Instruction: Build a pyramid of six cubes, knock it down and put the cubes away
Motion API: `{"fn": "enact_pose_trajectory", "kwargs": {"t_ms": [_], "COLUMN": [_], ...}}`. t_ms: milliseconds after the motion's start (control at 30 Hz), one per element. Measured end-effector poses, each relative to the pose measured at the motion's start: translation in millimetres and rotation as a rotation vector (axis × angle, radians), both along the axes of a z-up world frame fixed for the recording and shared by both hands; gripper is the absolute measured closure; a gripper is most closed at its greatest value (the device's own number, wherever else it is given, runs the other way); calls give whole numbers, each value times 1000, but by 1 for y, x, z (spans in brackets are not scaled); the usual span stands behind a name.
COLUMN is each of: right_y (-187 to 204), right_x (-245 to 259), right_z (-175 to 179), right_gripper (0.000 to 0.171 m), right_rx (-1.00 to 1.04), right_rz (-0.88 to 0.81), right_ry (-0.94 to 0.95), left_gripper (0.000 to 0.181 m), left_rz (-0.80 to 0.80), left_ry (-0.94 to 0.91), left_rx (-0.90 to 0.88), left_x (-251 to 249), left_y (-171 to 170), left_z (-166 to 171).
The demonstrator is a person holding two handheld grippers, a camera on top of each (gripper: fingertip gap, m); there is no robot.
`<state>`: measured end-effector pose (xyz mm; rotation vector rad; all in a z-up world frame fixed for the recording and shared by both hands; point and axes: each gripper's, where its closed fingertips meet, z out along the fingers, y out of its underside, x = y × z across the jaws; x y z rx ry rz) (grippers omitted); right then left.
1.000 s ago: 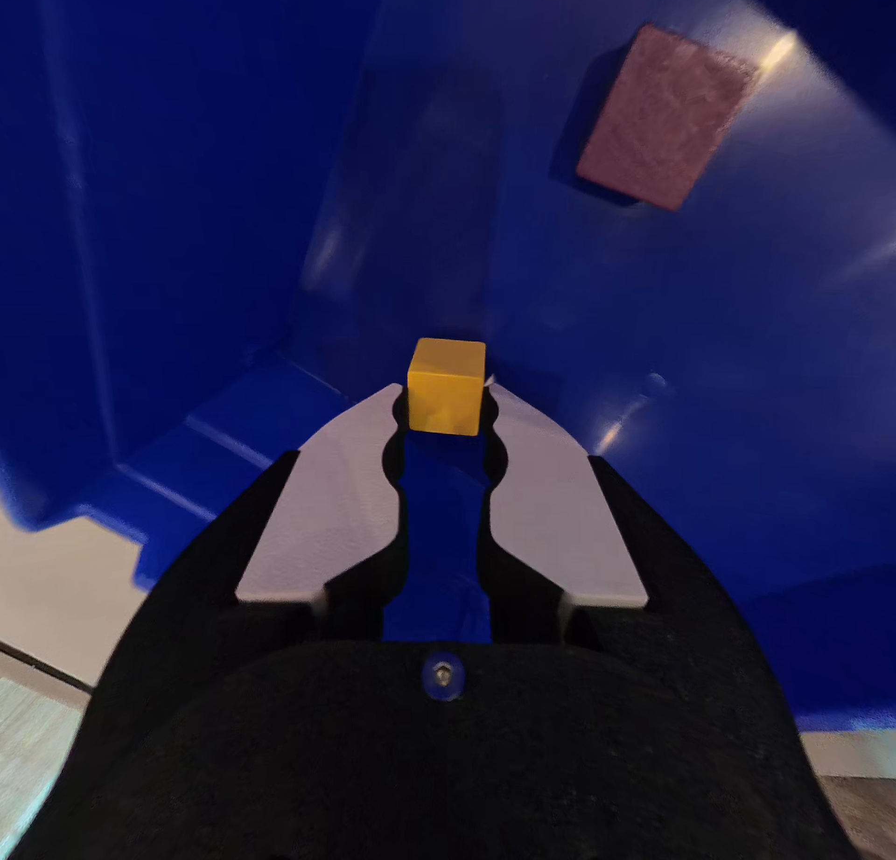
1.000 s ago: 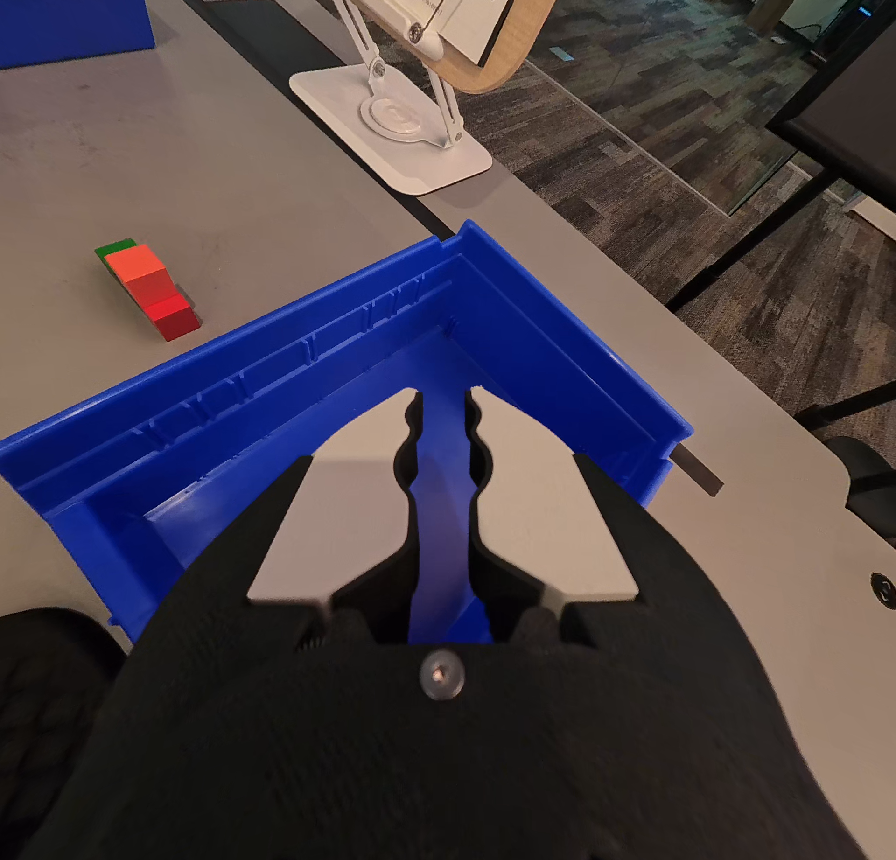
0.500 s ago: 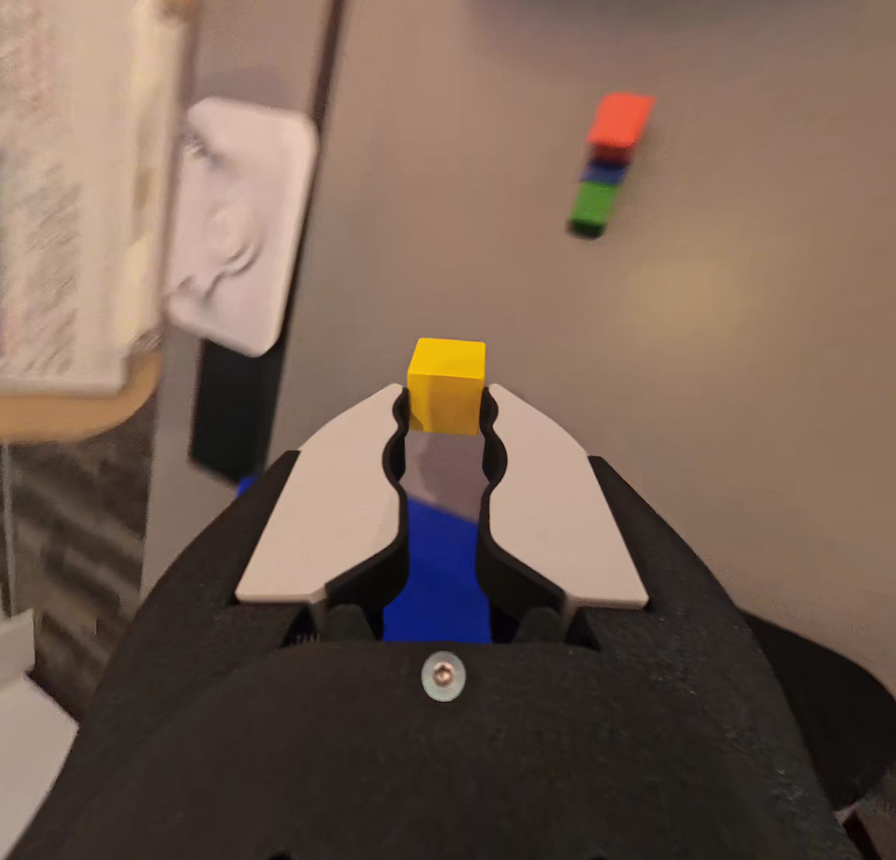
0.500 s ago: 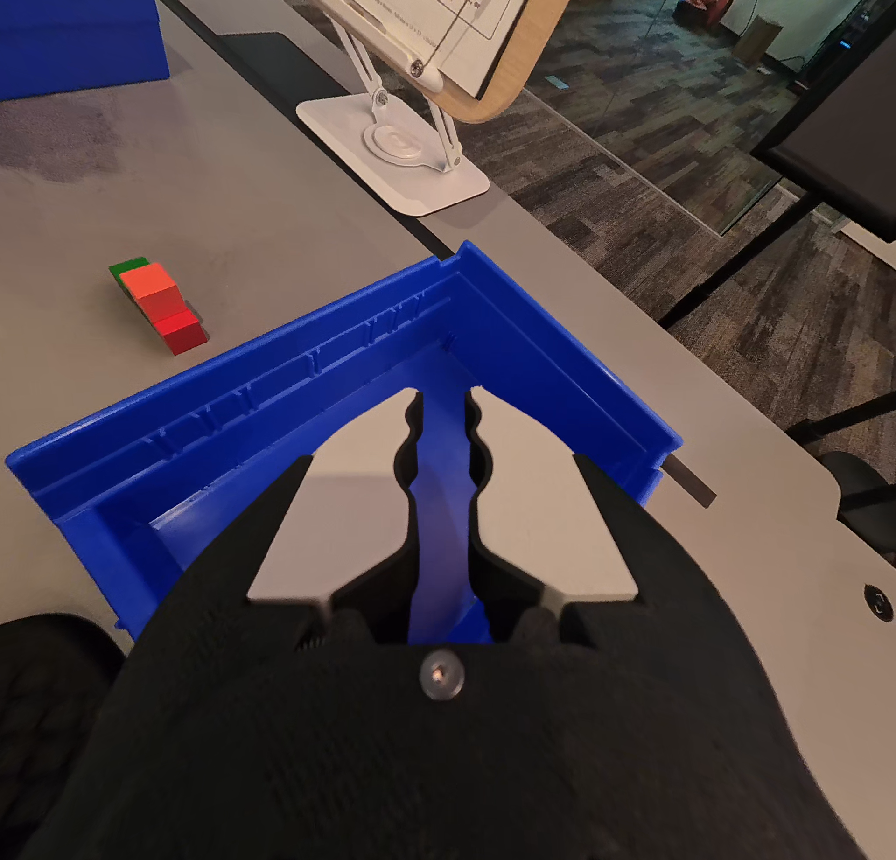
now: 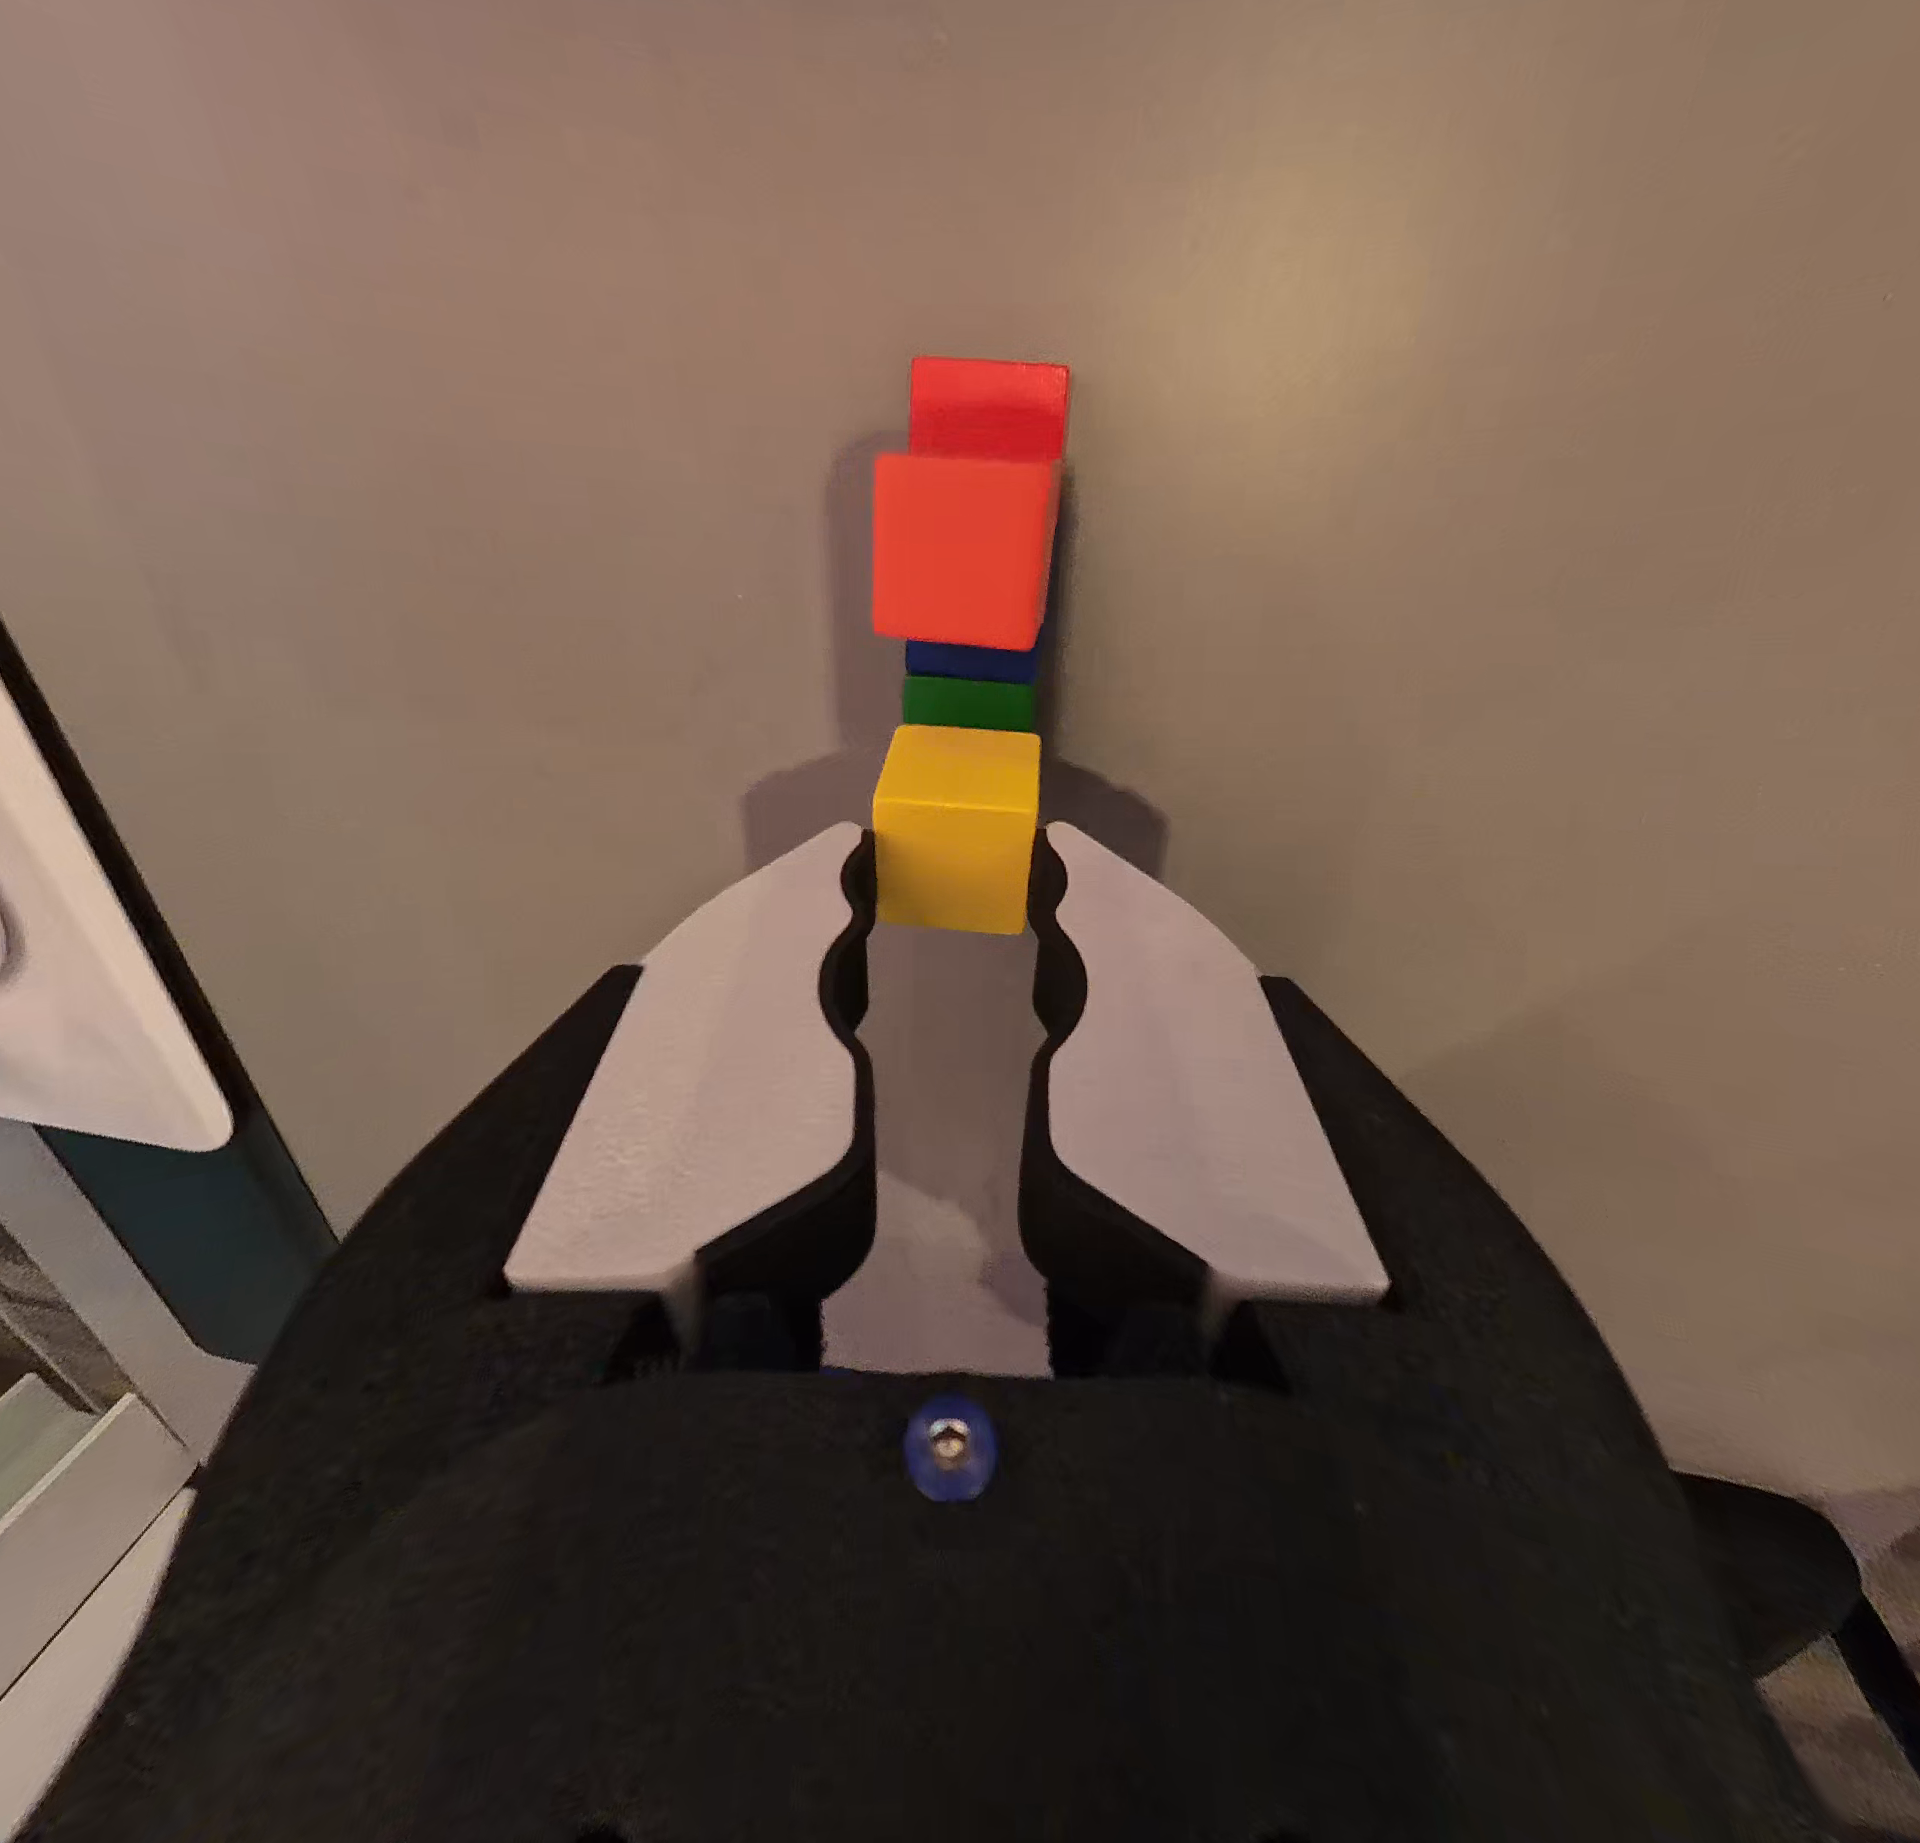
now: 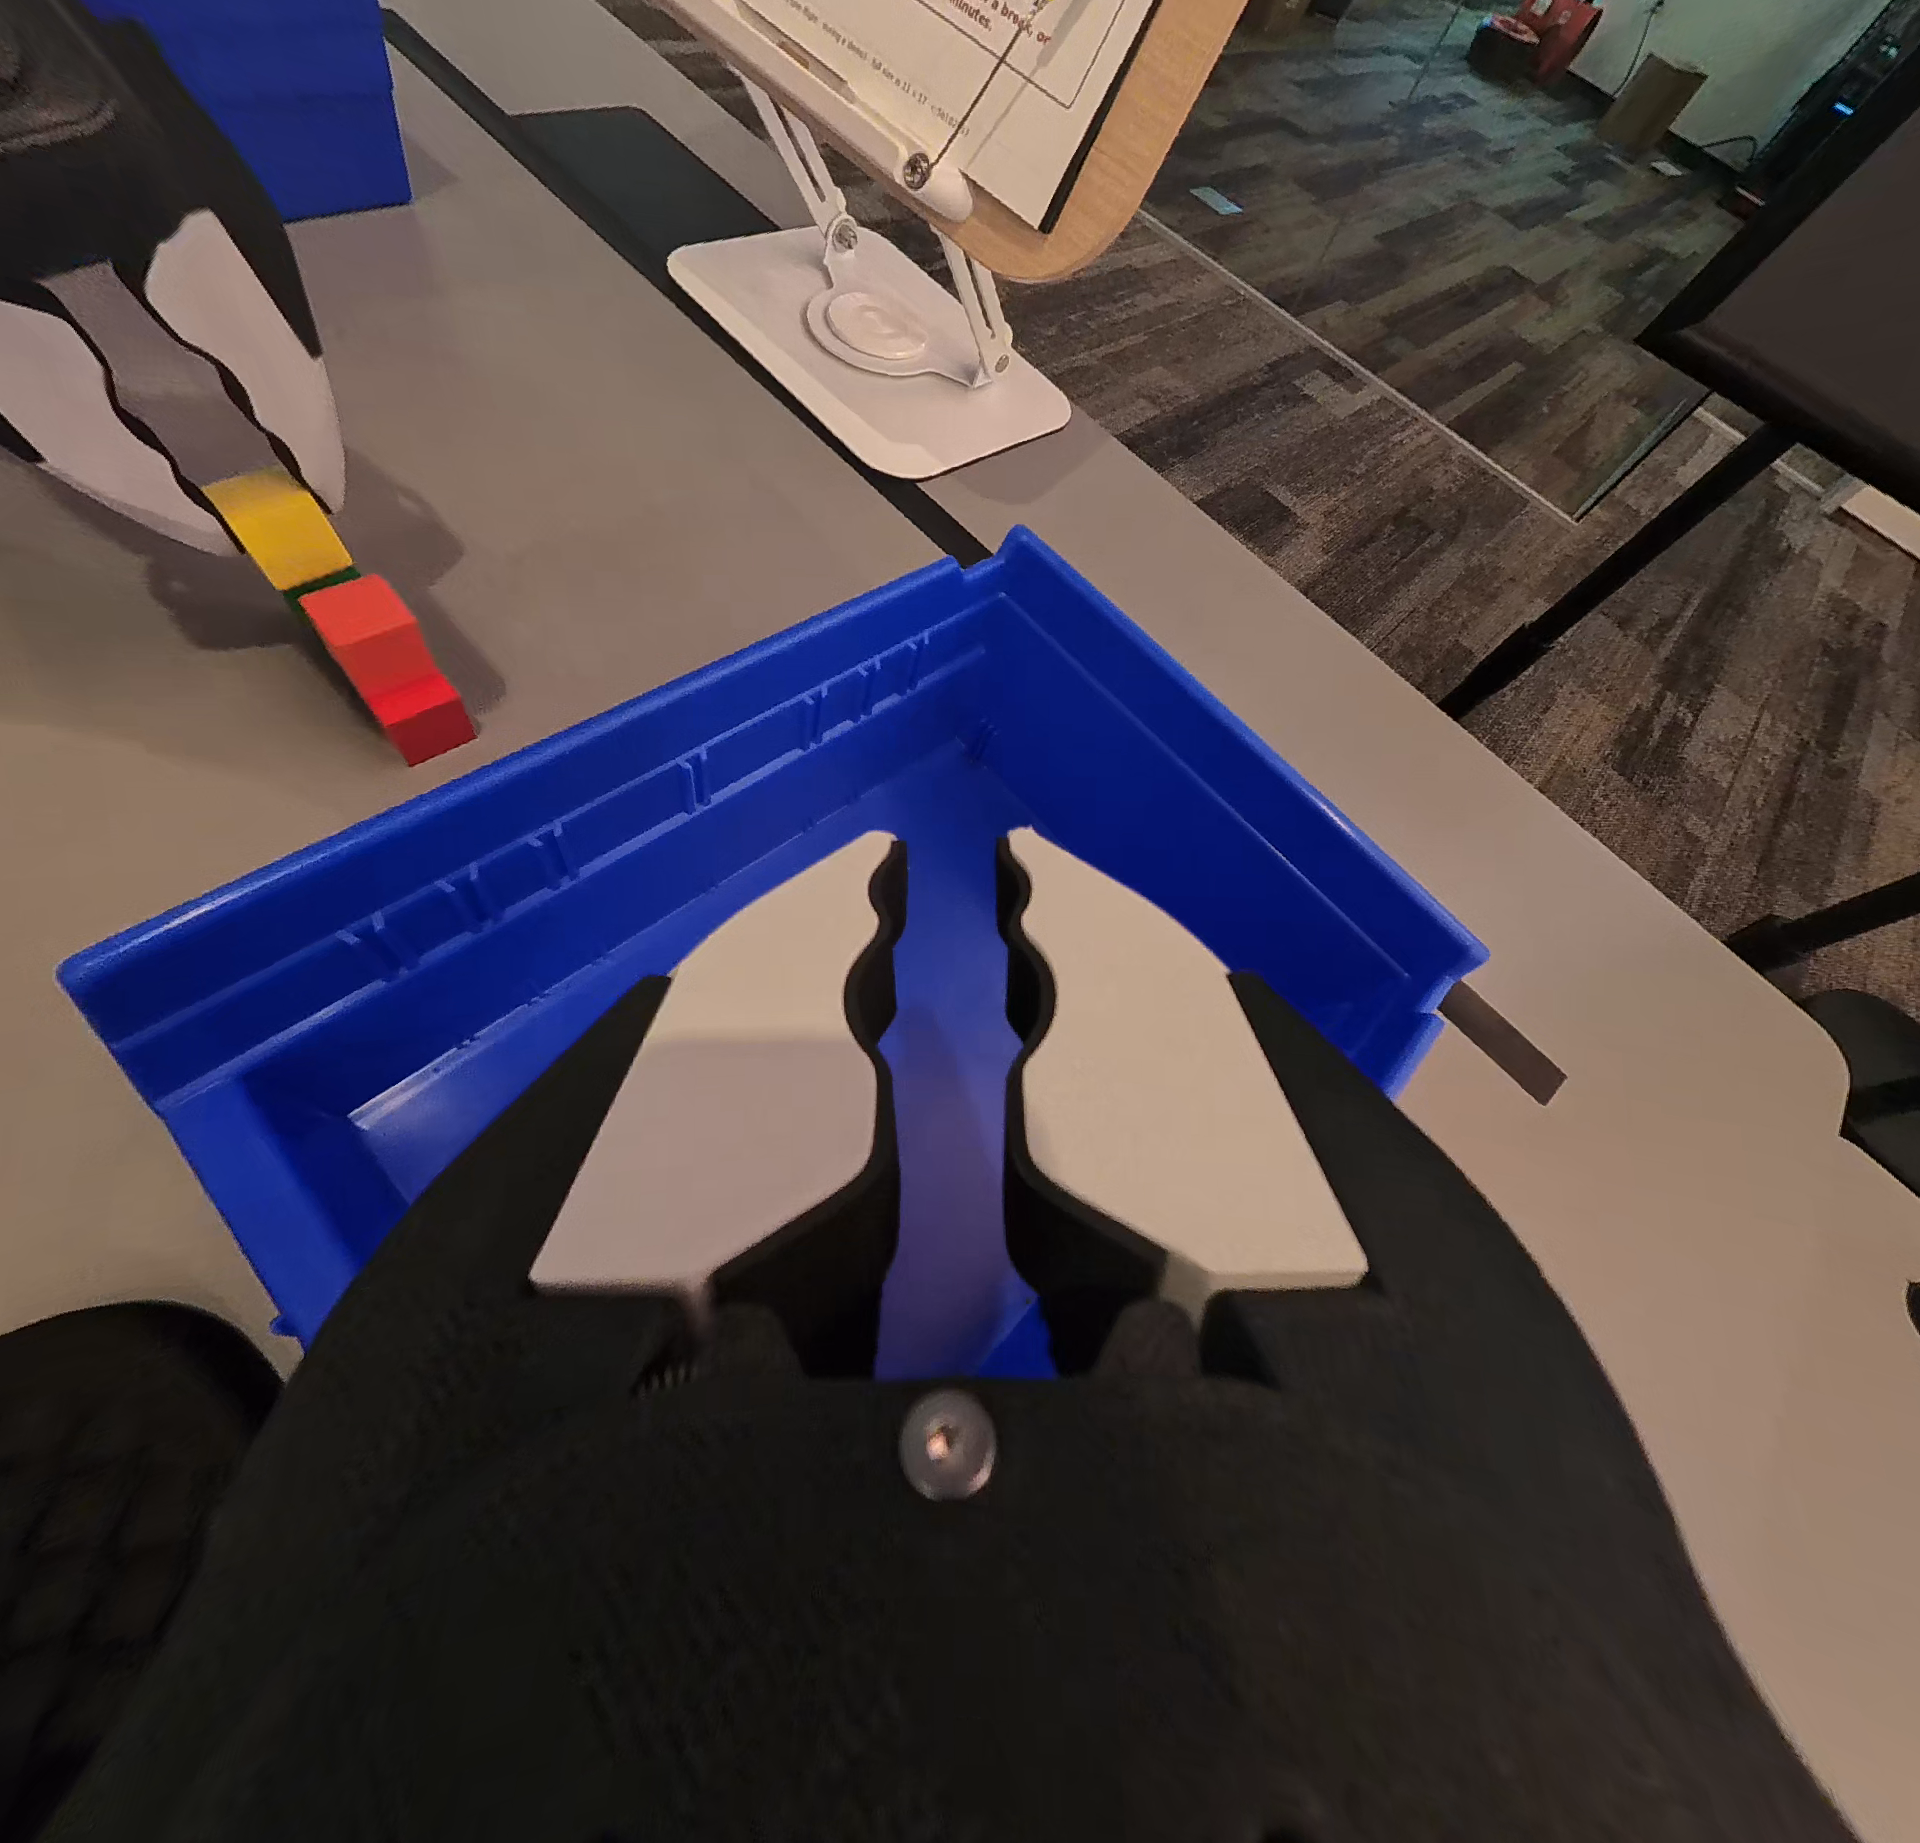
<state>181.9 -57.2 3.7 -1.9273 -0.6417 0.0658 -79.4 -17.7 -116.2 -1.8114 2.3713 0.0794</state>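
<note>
The left gripper (image 5: pixel 954 837) is holding the yellow cube (image 5: pixel 956 827) mid-frame, above the green cube (image 5: pixel 968 702). It is building row 2; next, lowering it gently. The right gripper (image 6: pixel 948 848) is waiting, narrowly open and holding nothing, over the bin (image 6: pixel 1195 754).

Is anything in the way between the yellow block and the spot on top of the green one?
Nothing visible. The left gripper holds the yellow wooden cube right by the green cube.

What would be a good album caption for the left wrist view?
Left gripper carries a yellow cube above the green cube of the unfinished pyramid.
</note>
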Motion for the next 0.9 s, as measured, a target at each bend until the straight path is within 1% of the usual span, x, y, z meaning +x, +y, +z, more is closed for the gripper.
{"fn": "enact_pose_trajectory", "kwargs": {"t_ms": [333, 900], "right_y": [-1, -1], "right_x": [3, 4], "right_z": [1, -2], "right_gripper": [154, 154], "right_rx": [8, -2], "right_rz": [3, 7], "right_ry": [21, 31], "left_gripper": [153, 153], "left_rz": [-16, -26], "left_ry": [29, 52], "left_rx": [2, 0], "left_x": [10, 15], "left_y": [2, -1], "left_z": [-10, -12]}}
